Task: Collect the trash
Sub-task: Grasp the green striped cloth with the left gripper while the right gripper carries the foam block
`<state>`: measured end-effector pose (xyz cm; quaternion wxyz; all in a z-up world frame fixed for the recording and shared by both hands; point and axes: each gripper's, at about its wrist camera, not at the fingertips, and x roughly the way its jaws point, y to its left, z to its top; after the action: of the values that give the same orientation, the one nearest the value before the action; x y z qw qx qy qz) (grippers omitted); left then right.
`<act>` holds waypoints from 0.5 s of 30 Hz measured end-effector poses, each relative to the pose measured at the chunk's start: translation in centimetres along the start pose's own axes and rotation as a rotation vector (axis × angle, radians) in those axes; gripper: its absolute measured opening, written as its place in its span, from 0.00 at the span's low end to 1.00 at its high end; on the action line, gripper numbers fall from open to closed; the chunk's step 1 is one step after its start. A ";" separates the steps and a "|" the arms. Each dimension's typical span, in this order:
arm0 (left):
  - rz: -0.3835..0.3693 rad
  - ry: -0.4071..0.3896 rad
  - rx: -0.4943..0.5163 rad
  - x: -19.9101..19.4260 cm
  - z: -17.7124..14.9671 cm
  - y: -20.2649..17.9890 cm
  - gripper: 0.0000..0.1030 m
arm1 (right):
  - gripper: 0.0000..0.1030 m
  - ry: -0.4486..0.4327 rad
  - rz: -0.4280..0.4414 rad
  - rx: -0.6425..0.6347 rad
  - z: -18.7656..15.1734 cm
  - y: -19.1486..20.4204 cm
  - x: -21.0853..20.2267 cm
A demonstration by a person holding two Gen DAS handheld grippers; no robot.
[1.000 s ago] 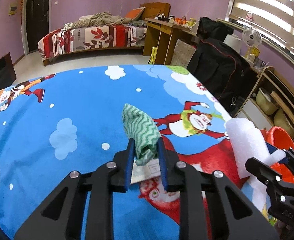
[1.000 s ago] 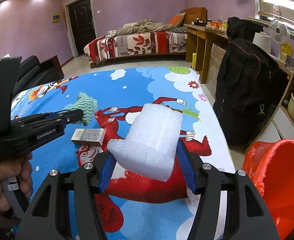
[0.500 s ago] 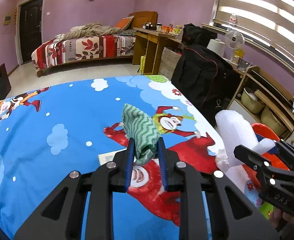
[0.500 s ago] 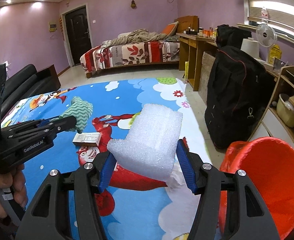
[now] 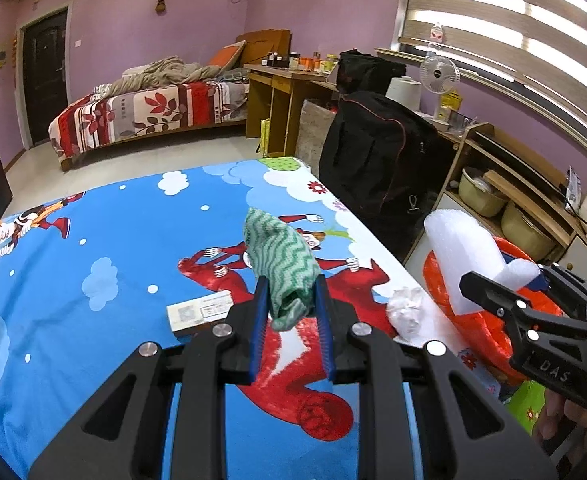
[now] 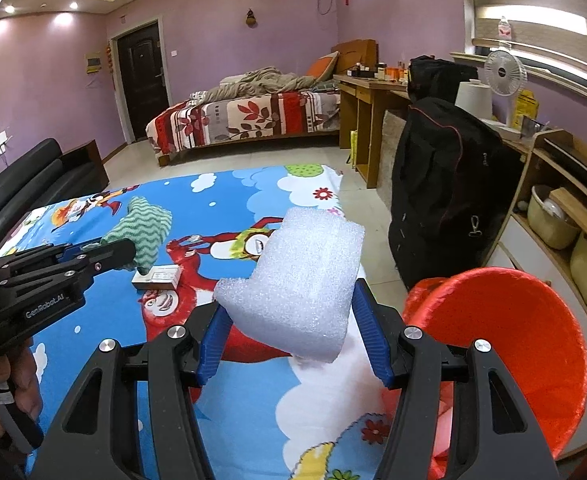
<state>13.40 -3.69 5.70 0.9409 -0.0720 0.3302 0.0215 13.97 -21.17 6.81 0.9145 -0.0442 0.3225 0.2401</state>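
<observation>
Over the last second both hands have swung toward the table's three-o'clock edge. On the left, the left gripper (image 5: 291, 312) stays clamped tight on the green wavy cloth (image 5: 283, 268), lifted off the cartoon tablecloth (image 5: 93, 248). A small box (image 5: 201, 314) and crumpled white wad (image 5: 405, 312) lie behind. The right gripper (image 6: 293, 328) holds the white foam piece (image 6: 301, 280) at a middling spread, the red bin (image 6: 505, 344) now near at three o'clock, so dropping looks close.
</observation>
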 end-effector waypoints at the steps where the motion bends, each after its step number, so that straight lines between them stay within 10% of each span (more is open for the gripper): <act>1: -0.002 -0.001 0.004 -0.1 0.0 -0.2 0.22 | 0.54 -0.001 -0.002 0.000 0.0 0.0 -0.1; 15: -0.034 -0.008 0.074 -1.1 0.0 -3.6 0.22 | 0.54 -0.014 -0.046 0.031 -0.9 -2.7 -2.0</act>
<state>12.83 -7.23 6.84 0.9445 -0.0424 0.3256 -0.0065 13.38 -24.58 7.13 0.9227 -0.0356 0.3186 0.2141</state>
